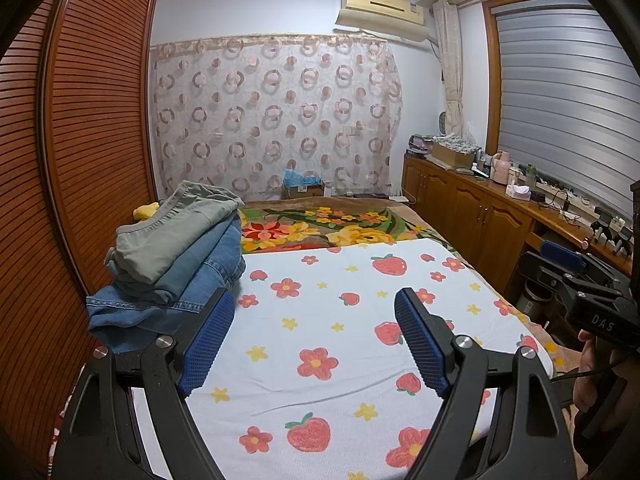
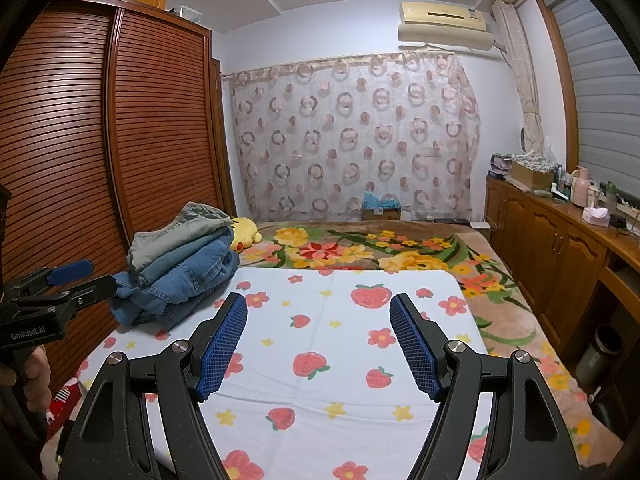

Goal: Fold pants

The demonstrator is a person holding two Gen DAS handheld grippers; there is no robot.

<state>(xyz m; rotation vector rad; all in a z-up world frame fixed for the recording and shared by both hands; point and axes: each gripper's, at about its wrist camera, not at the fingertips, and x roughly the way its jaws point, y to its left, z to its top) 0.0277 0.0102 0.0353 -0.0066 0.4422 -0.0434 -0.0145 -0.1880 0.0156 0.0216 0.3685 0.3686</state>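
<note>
Left tongs (image 1: pixel 314 344) are hovering over the strawberry-print sheet (image 1: pixel 320 320) on the bed, jaws standing wide, nothing between the blue pads. Right tongs (image 2: pixel 318 346) are hanging alongside over the same sheet, equally spread and empty. Folded pants (image 2: pixel 180 268) are sitting in a stack at the sheet's far left corner, grey-green pair on top of denim, next to the slatted wardrobe (image 2: pixel 80 140). Yellow plush toy (image 2: pixel 245 232) is lying just behind the stack.
</note>
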